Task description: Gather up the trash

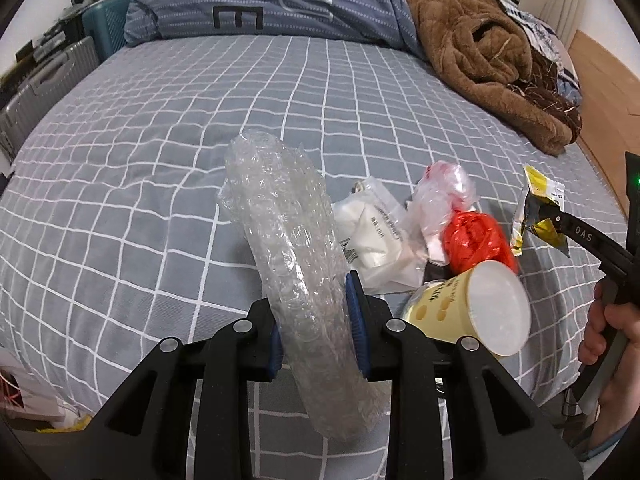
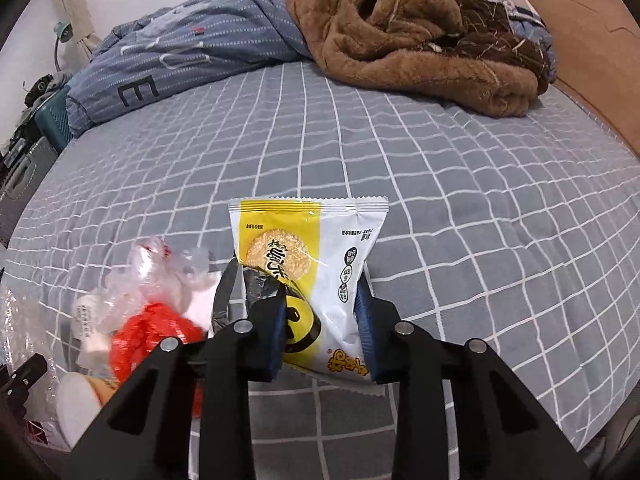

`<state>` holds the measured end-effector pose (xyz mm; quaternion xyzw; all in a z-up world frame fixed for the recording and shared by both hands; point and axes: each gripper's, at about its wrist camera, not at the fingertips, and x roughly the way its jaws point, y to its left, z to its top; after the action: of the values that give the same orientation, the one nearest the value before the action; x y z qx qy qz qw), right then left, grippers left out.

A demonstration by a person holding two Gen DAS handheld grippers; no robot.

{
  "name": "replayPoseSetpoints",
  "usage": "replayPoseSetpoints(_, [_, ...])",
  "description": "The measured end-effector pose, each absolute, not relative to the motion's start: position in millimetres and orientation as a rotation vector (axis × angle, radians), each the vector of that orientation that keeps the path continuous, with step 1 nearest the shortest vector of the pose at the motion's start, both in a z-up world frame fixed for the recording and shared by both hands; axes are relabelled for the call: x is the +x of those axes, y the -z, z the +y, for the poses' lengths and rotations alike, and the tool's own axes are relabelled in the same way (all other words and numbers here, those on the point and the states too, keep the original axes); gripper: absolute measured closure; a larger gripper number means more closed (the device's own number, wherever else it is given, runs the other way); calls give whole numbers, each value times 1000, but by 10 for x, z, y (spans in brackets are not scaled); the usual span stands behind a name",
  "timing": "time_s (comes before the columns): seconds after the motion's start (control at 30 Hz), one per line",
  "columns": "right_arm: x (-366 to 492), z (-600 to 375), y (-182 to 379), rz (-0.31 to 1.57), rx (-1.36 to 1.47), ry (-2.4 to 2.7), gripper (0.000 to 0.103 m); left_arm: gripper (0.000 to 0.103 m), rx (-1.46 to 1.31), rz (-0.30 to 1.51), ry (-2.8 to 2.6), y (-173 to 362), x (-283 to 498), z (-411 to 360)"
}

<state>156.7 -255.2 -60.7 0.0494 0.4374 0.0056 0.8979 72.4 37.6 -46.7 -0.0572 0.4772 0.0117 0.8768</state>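
my left gripper (image 1: 316, 320) is clamped tight on a roll of bubble wrap (image 1: 280, 240), held up off the grey checked bed (image 1: 160, 140). my right gripper (image 2: 324, 320) is pinching a yellow and white snack packet (image 2: 316, 260), also off the sheet. rest of the trash sits in a pile between them: red bag (image 1: 476, 240), yellow cup (image 1: 472, 312), white wrappers (image 1: 372, 236). brown blanket (image 2: 400, 36) is at the far side.

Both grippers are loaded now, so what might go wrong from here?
1. The bubble wrap is long and soft; it juts far past the left gripper and may sag or slip out.
2. The right gripper pinches the snack packet near its lower end; the slick film could slide free.
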Motion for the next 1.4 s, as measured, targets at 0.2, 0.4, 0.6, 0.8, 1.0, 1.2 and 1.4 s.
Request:
replayPoseSetpoints(0.2, [1365, -2514, 351, 853, 75, -21, 74, 76, -109, 967, -6, 284, 647, 299])
replayPoseSetpoints(0.4, [1107, -2531, 156, 820, 76, -32, 74, 76, -96, 944, 17, 173, 610, 205])
replayPoseSetpoints(0.6, [875, -2524, 27, 796, 69, -35, 75, 76, -88, 930, 38, 90, 579, 103])
replayPoseSetpoints(0.8, [668, -2495, -83, 774, 63, -40, 75, 76, -67, 919, 49, 21, 509, 44])
replayPoseSetpoints(1.0, [458, -2455, -203, 741, 56, -37, 75, 76, -61, 909, 64, -44, 375, 26])
replayPoseSetpoints(1.2, [297, -2422, -338, 722, 67, -44, 75, 76, -63, 878, 55, -207, 105, 48])
replayPoseSetpoints(1.4, [46, -2384, -439, 699, 59, -52, 75, 76, -62, 842, 58, -351, -136, 21])
